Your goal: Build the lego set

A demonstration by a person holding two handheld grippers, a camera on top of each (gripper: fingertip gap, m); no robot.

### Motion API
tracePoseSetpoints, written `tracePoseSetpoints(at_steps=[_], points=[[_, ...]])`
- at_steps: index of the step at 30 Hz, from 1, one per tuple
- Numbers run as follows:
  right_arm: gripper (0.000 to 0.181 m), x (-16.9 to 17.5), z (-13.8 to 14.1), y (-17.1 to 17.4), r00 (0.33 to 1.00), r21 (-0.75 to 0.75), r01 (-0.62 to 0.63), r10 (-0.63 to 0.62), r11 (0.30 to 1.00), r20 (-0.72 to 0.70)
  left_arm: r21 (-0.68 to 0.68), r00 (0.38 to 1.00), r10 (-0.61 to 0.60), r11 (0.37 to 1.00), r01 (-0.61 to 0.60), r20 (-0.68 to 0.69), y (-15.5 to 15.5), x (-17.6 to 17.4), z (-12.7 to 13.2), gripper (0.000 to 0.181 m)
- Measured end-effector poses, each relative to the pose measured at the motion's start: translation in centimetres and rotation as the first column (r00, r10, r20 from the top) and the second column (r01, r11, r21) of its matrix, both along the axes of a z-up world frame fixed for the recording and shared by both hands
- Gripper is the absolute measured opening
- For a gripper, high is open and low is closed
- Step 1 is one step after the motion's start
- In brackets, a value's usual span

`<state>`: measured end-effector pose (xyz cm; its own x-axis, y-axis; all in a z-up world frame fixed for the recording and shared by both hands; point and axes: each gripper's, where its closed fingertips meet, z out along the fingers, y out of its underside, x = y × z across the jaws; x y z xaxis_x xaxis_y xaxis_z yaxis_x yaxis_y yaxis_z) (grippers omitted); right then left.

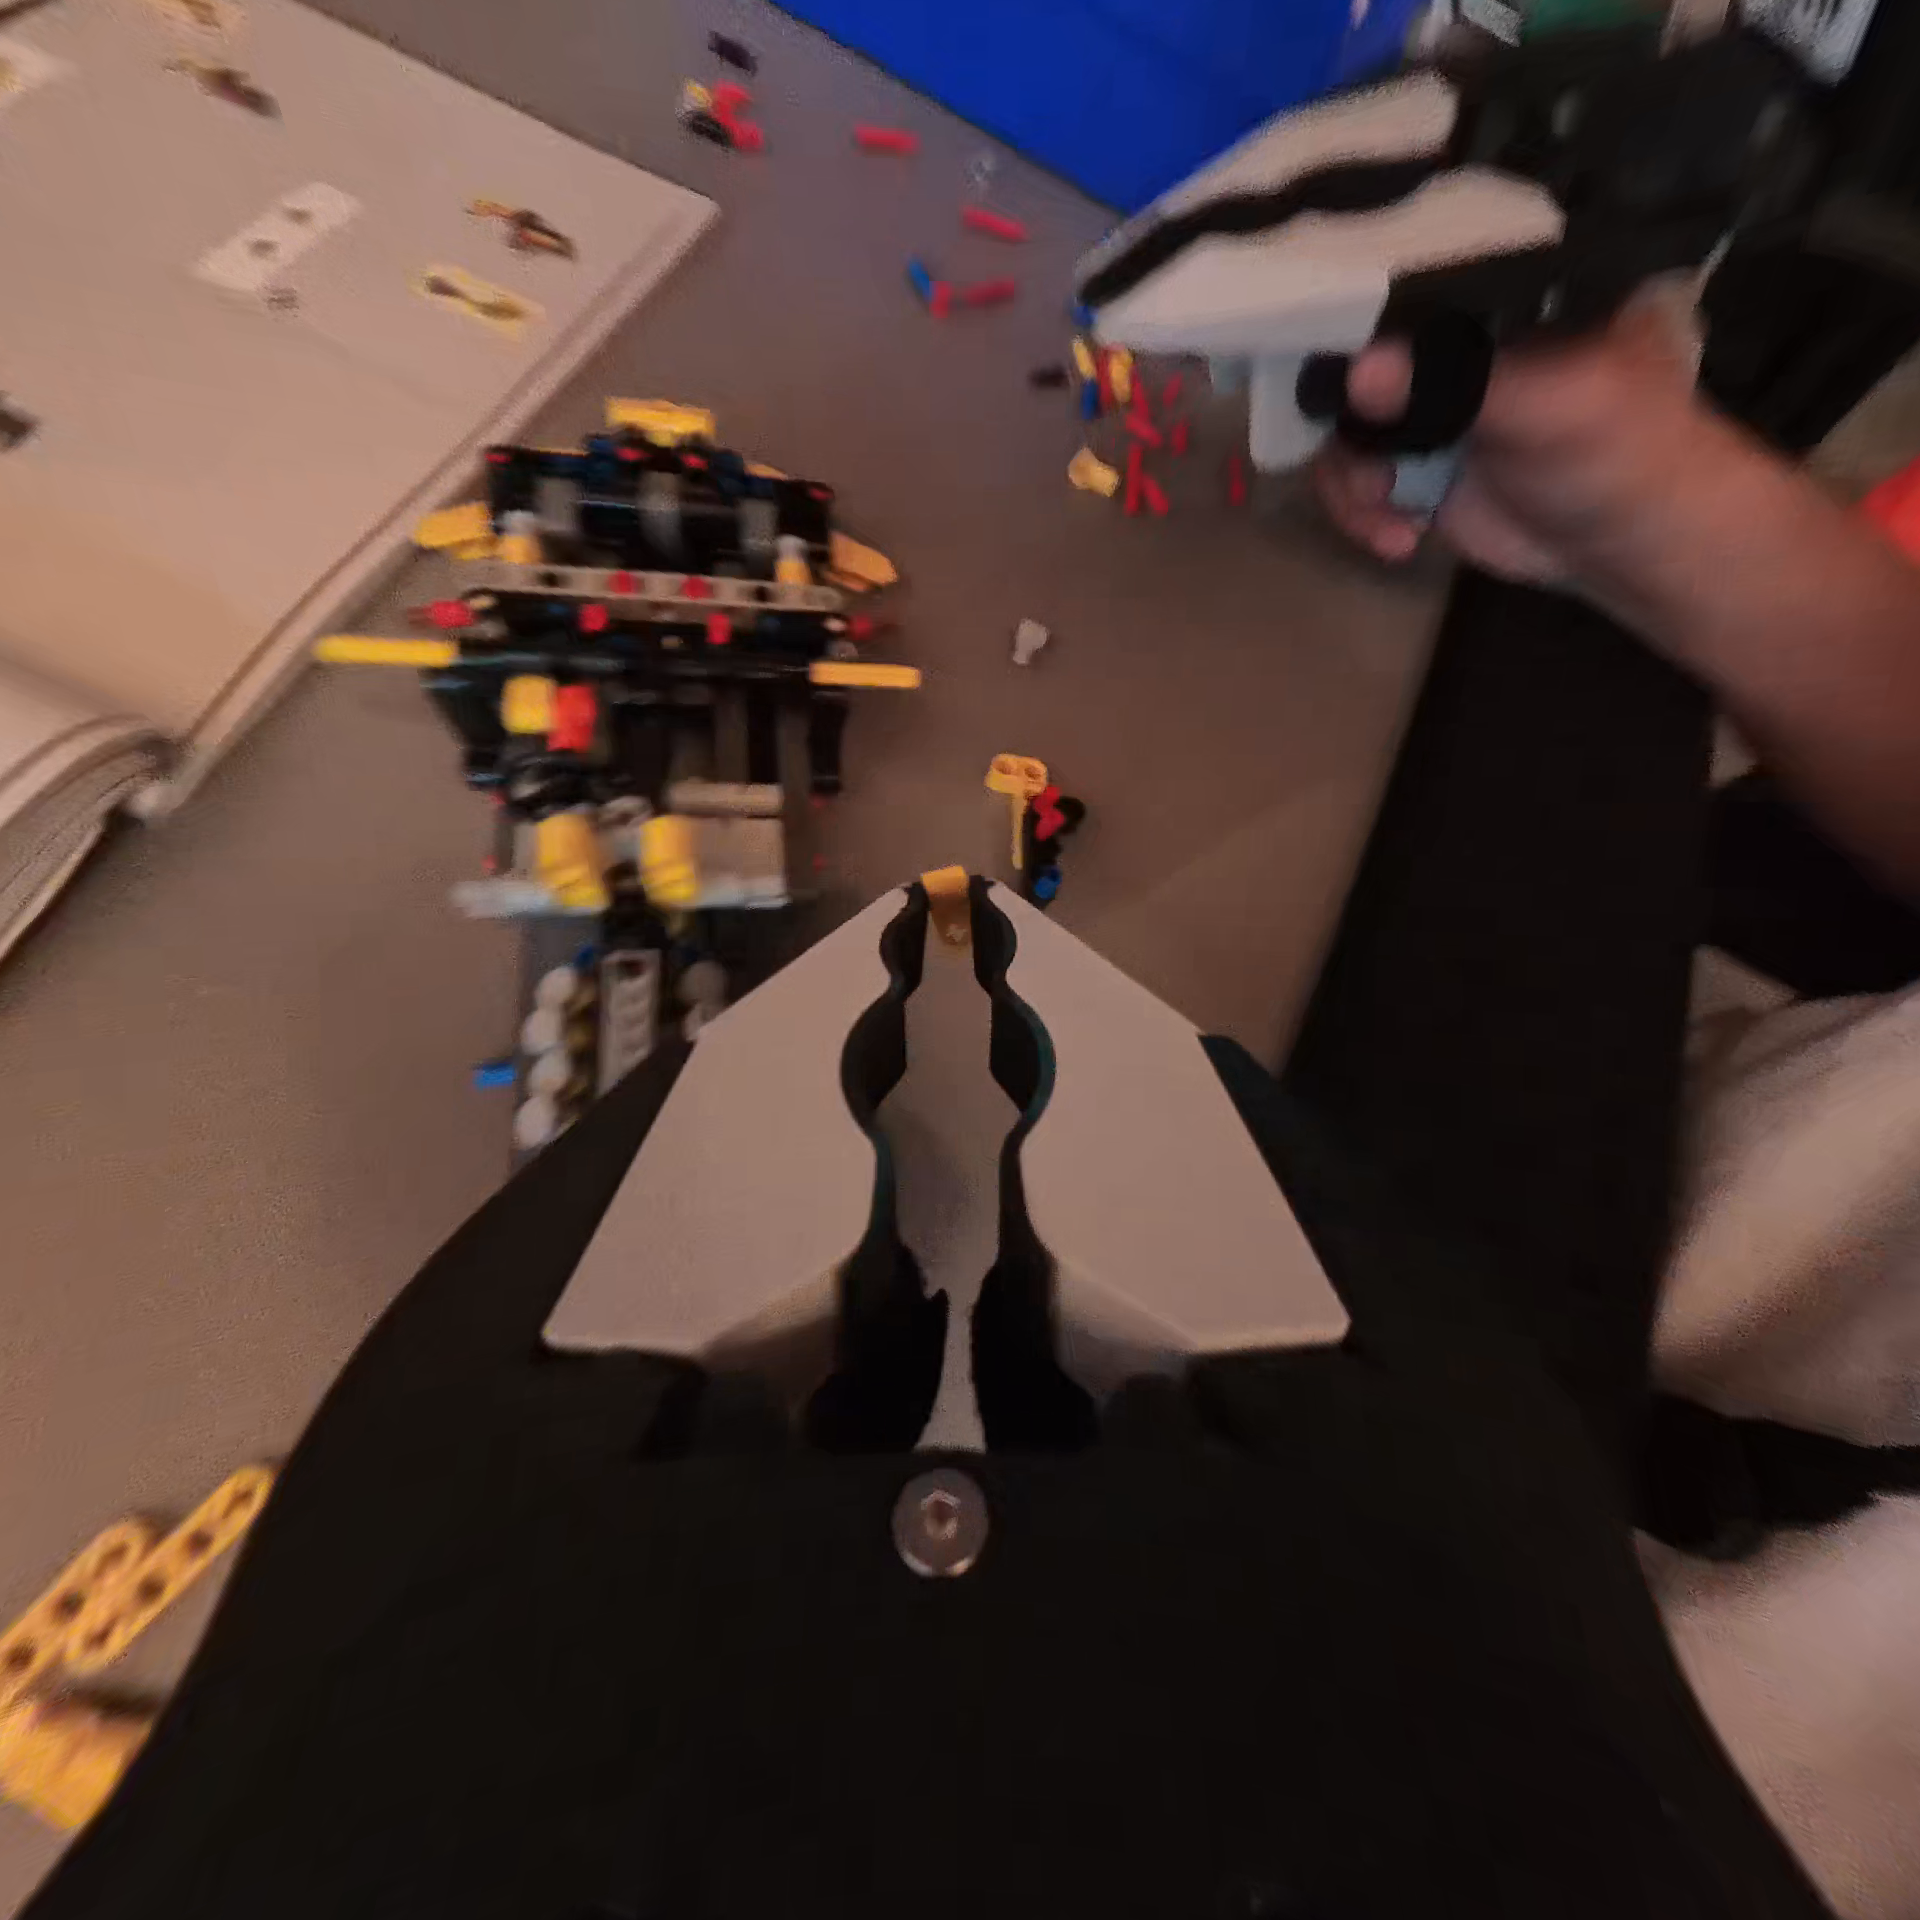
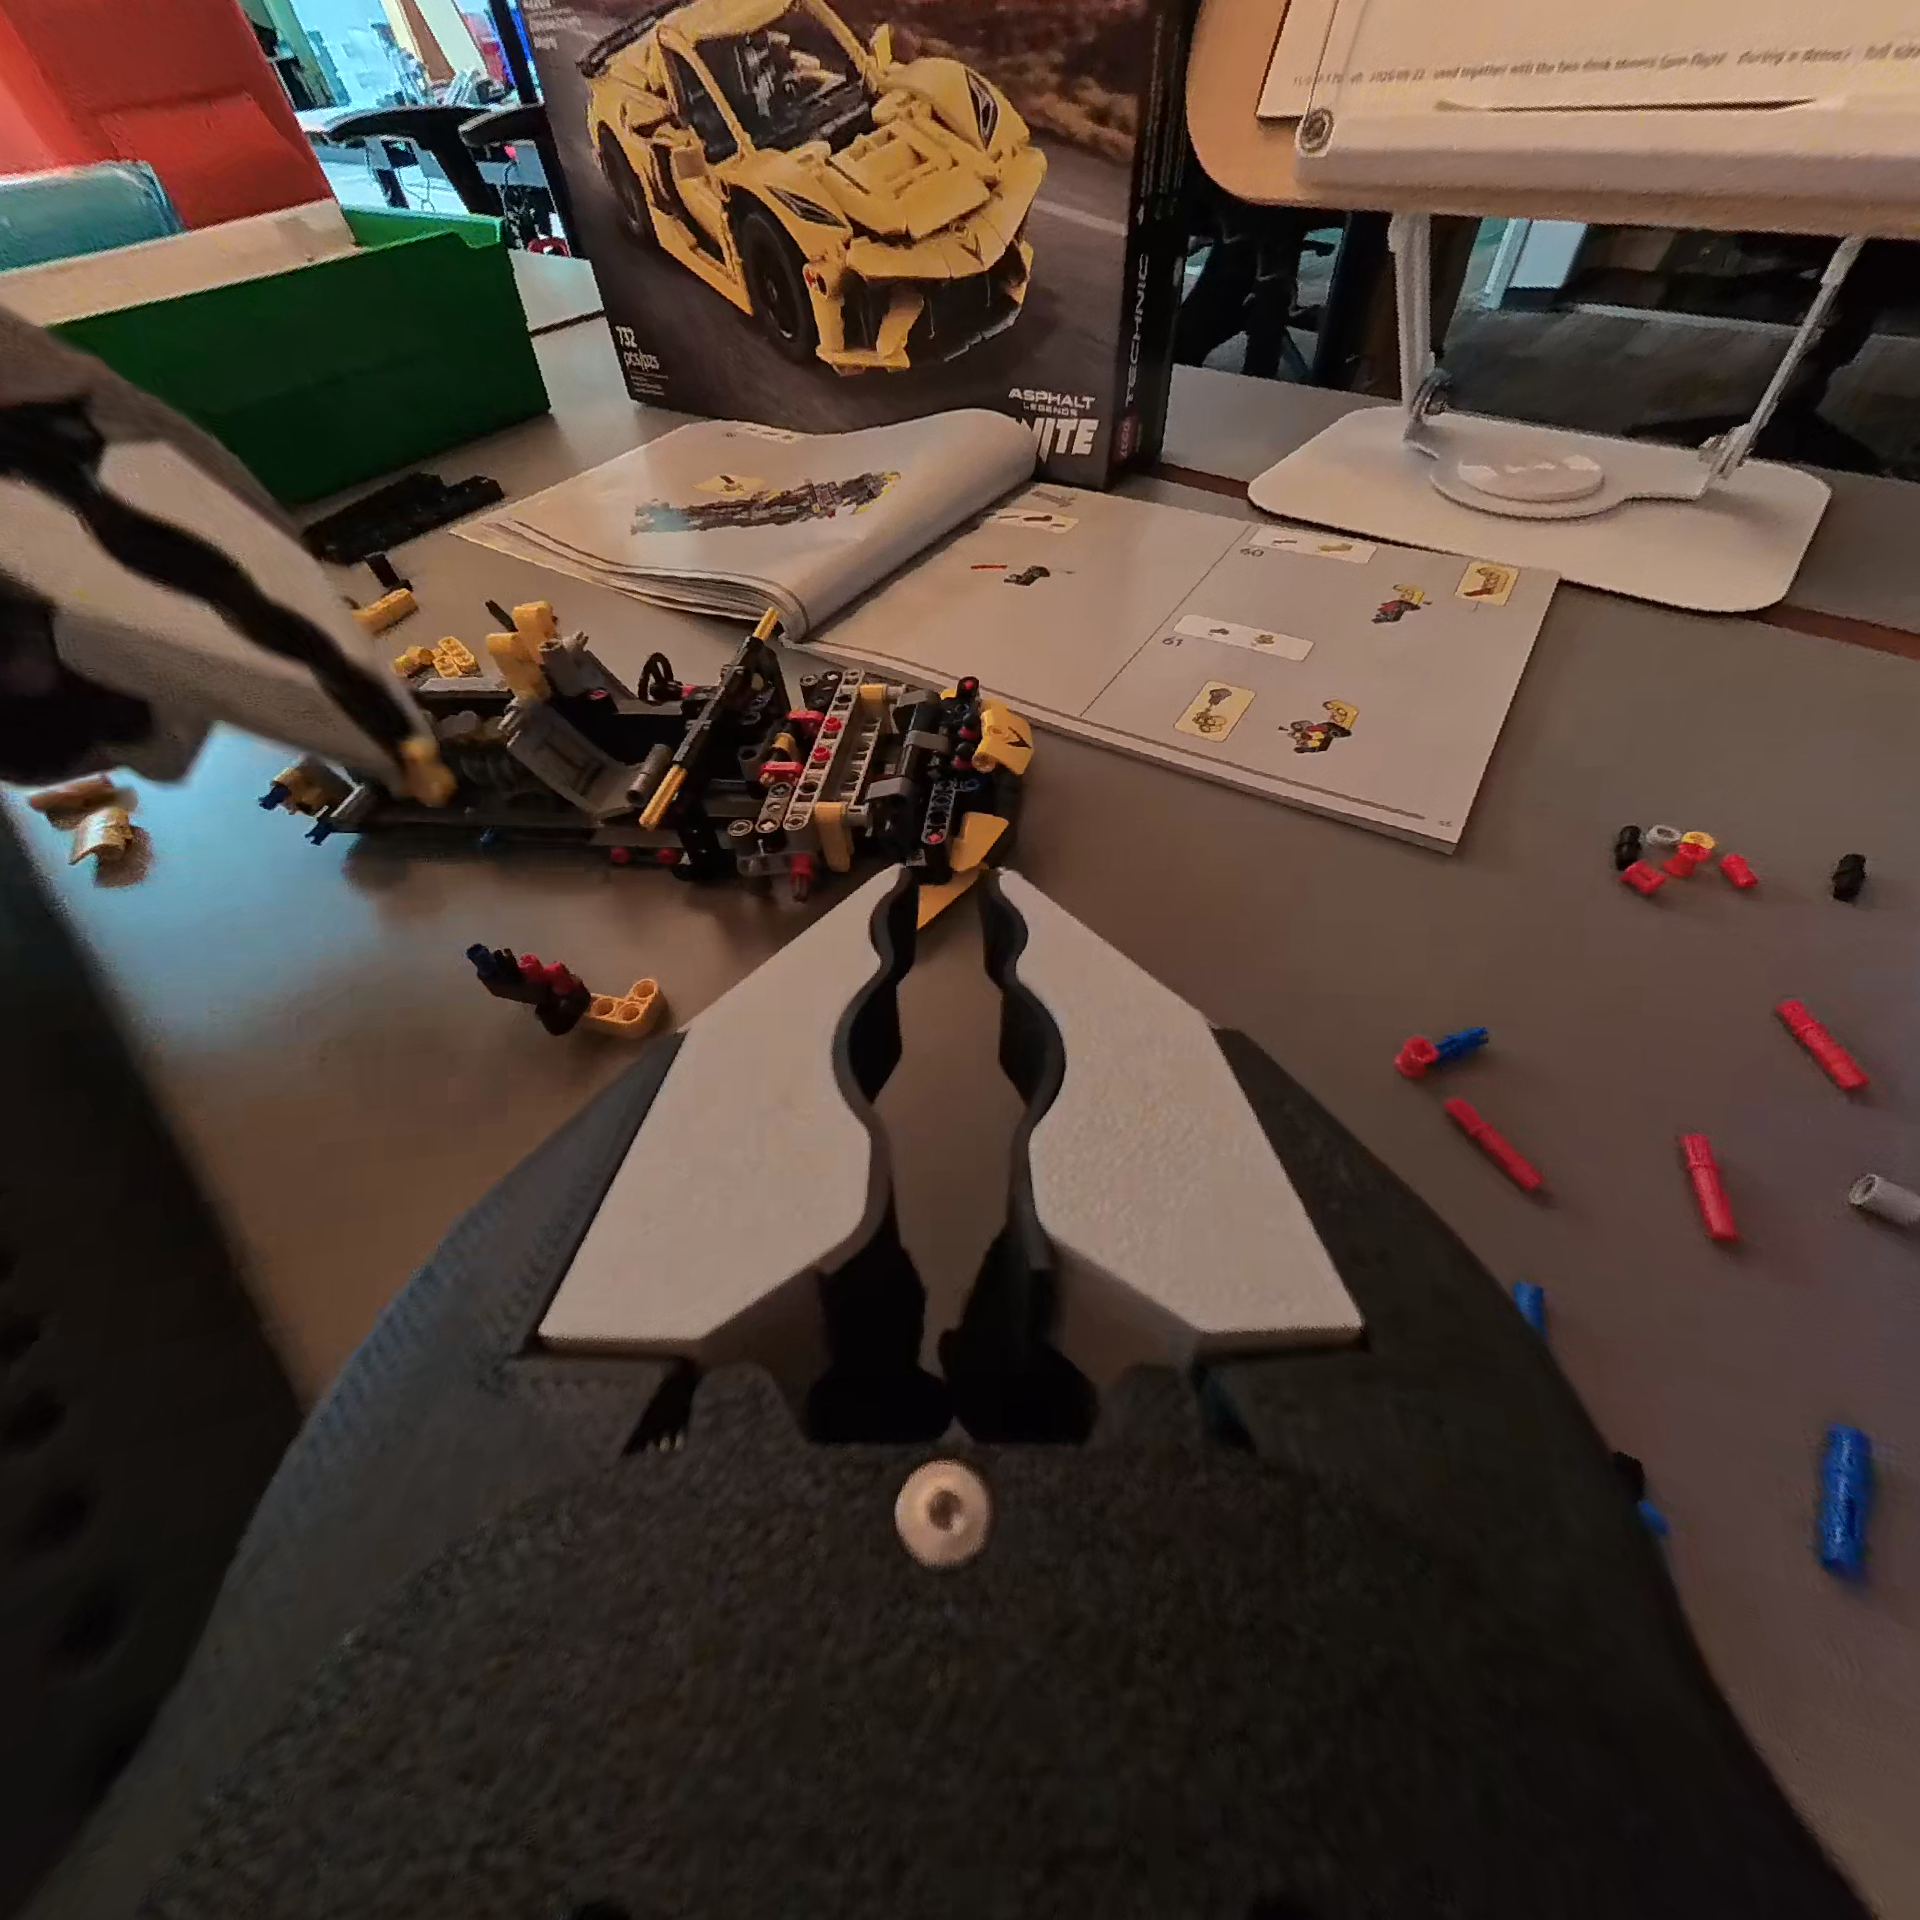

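Layout from right wrist view: half-built car (image 2: pixel 686 769) sits mid worktop (image 2: pixel 1195 935), open manual (image 2: pixel 1039 613) right behind it, set box (image 2: pixel 862 229) standing behind manual. Bin (image 2: pixel 312 353) back left, stand (image 2: pixel 1538 499) back right. Loose pins (image 2: pixel 1704 1184) scattered right of car, small cluster of bits (image 2: pixel 566 997) in front of it. Left gripper (image 2: pixel 421 769) at car's left end, probably touching, hard to tell. Right gripper (image 2: pixel 951 894) just before car's right end.

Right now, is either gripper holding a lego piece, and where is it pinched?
The left gripper pinches a small yellow piece at the tips of its fingers; which end cannot be told. The right gripper holds nothing.
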<state>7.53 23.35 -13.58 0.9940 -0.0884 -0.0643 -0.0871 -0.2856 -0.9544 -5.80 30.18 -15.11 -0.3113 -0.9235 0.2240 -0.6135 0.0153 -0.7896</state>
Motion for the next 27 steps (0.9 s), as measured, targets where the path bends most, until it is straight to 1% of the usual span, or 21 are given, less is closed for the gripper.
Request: tracePoseSetpoints(at_steps=[2, 4, 6, 9, 10, 12, 15, 18, 21, 24, 25, 26, 27], points=[[0.011, -0.1, 0.2, -0.1, 1.000, 0.009, 0.000, 0.000, 1.000, 0.000, 0.119, 0.999, -0.038, 0.992, 0.040, -0.017, -1.2, 0.8, -1.4, 0.009], [0.011, -0.2, 0.2, -0.2, 1.000, 0.011, -0.004, 0.004, 1.000, 0.005, 0.253, 0.998, -0.040, 0.966, 0.050, -0.047, -1.2, 1.2, -2.8, 0.009], [0.010, -0.3, 0.3, -0.2, 1.000, 0.012, -0.009, 0.009, 1.000, 0.008, 0.316, 0.997, -0.042, 0.947, 0.059, -0.060, -1.2, 1.3, -3.7, 0.009], [0.010, -0.4, 0.2, -0.1, 1.000, 0.009, -0.015, 0.015, 1.000, 0.002, 0.256, 0.995, -0.061, 0.963, 0.079, -0.077, -2.3, 1.3, -4.0, 0.010], [0.010, -0.4, 0.1, -0.1, 1.000, 0.009, -0.017, 0.017, 1.000, -0.002, 0.229, 0.994, -0.059, 0.970, 0.077, -0.088, -2.4, 1.2, -4.0, 0.012], [0.010, -0.4, 0.1, -0.1, 1.000, 0.008, -0.019, 0.019, 1.000, -0.005, 0.192, 0.994, -0.046, 0.979, 0.065, -0.103, -2.4, 1.2, -4.2, 0.024], [0.011, -0.4, 0.0, -0.1, 1.000, 0.004, -0.018, 0.018, 1.000, -0.003, 0.143, 0.995, -0.037, 0.988, 0.051, -0.098, -2.3, 1.2, -4.1, 0.027], [0.010, -0.3, -0.1, -0.1, 1.000, -0.001, -0.014, 0.014, 1.000, 0.002, 0.046, 0.997, -0.043, 0.998, 0.046, -0.058, -2.6, 1.5, -2.6, 0.034], [0.010, -0.2, -0.1, 0.0, 1.000, -0.003, -0.011, 0.011, 1.000, 0.003, -0.027, 0.999, -0.027, 0.999, 0.028, 0.029, -1.6, 2.4, 0.8, 0.048], [0.010, 0.1, 0.1, 0.0, 1.000, 0.008, 0.005, -0.005, 1.000, -0.012, -0.047, 0.991, 0.019, 0.999, -0.013, 0.131, 1.1, 3.8, 5.1, 0.086], [0.010, 0.3, 0.4, 0.0, 0.999, 0.019, 0.022, -0.021, 1.000, -0.026, -0.029, 0.988, 0.040, 0.999, -0.036, 0.150, 2.3, 4.2, 6.1, 0.093], [0.011, 0.6, 0.8, 0.1, 0.998, 0.033, 0.046, -0.045, 0.998, -0.049, 0.001, 0.983, 0.071, 0.997, -0.072, 0.172, 3.8, 4.8, 6.8, 0.103], [0.013, 0.9, 1.3, 0.2, 0.994, 0.050, 0.071, -0.067, 0.996, -0.081, 0.036, 0.978, 0.092, 0.994, -0.100, 0.189, 5.2, 5.2, 7.1, 0.108]])
